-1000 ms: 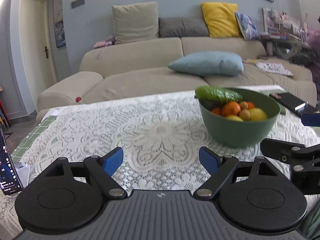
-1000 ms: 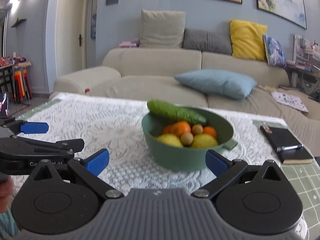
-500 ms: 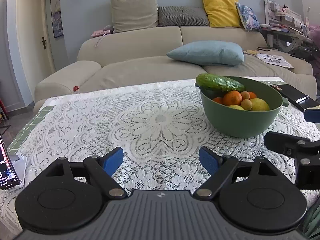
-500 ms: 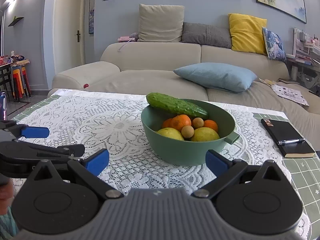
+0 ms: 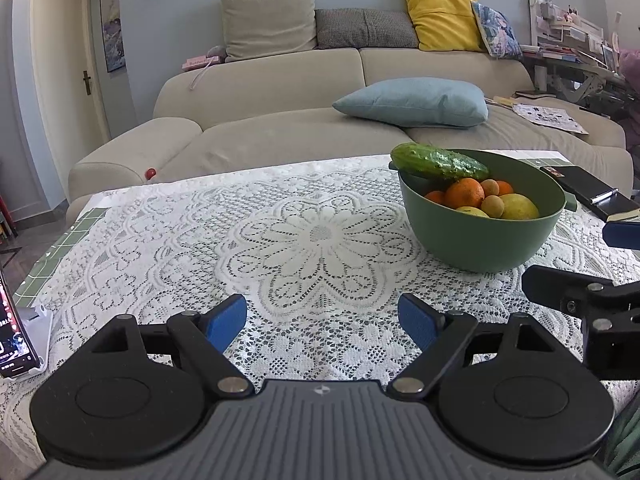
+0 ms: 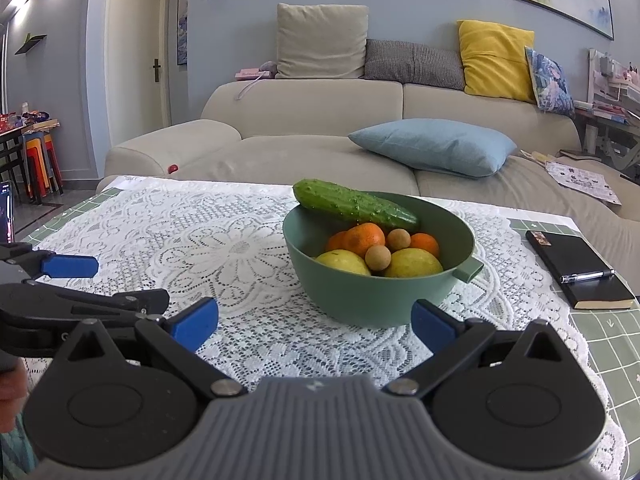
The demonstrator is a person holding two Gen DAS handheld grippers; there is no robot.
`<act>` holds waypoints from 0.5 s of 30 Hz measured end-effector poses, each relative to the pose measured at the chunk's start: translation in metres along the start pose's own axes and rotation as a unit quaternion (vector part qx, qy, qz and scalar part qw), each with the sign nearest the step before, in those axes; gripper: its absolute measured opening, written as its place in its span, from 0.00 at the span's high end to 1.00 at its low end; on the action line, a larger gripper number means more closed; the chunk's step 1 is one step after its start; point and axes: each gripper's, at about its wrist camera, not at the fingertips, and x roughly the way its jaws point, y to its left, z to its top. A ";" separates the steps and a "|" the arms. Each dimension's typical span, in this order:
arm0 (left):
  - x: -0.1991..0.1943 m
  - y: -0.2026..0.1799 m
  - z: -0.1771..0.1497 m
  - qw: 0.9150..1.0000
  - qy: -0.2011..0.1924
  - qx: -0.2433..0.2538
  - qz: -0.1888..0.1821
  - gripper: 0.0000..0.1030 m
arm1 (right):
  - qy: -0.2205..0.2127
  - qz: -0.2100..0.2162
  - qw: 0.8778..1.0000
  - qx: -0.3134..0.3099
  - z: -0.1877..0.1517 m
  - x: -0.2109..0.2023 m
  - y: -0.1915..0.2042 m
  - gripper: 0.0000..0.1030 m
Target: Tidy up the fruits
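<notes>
A green bowl (image 6: 372,300) stands on the lace tablecloth; it also shows in the left wrist view (image 5: 472,240). A cucumber (image 6: 354,205) lies across its far rim, over oranges (image 6: 364,238), yellow fruits (image 6: 416,263) and small brown round fruits (image 6: 378,258). My right gripper (image 6: 314,320) is open and empty, just in front of the bowl. My left gripper (image 5: 322,320) is open and empty over the tablecloth, to the left of the bowl.
A black notebook with a pen (image 6: 576,268) lies right of the bowl. A phone on a stand (image 5: 16,336) is at the table's left edge. A beige sofa (image 6: 320,128) with cushions runs behind the table.
Both grippers have risen and tilted down a little toward the table, so the bowl and tablecloth look nearer. Both stay open and empty.
</notes>
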 end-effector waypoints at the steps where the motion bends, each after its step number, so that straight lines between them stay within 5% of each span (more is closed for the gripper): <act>1: 0.000 0.000 0.000 1.000 0.000 0.000 0.000 0.03 | 0.000 0.000 1.000 0.000 0.000 0.000 0.000 0.04; 15: -0.001 0.004 0.000 1.000 0.001 -0.009 0.004 0.03 | 0.004 0.003 1.000 -0.003 0.001 0.003 0.002 0.04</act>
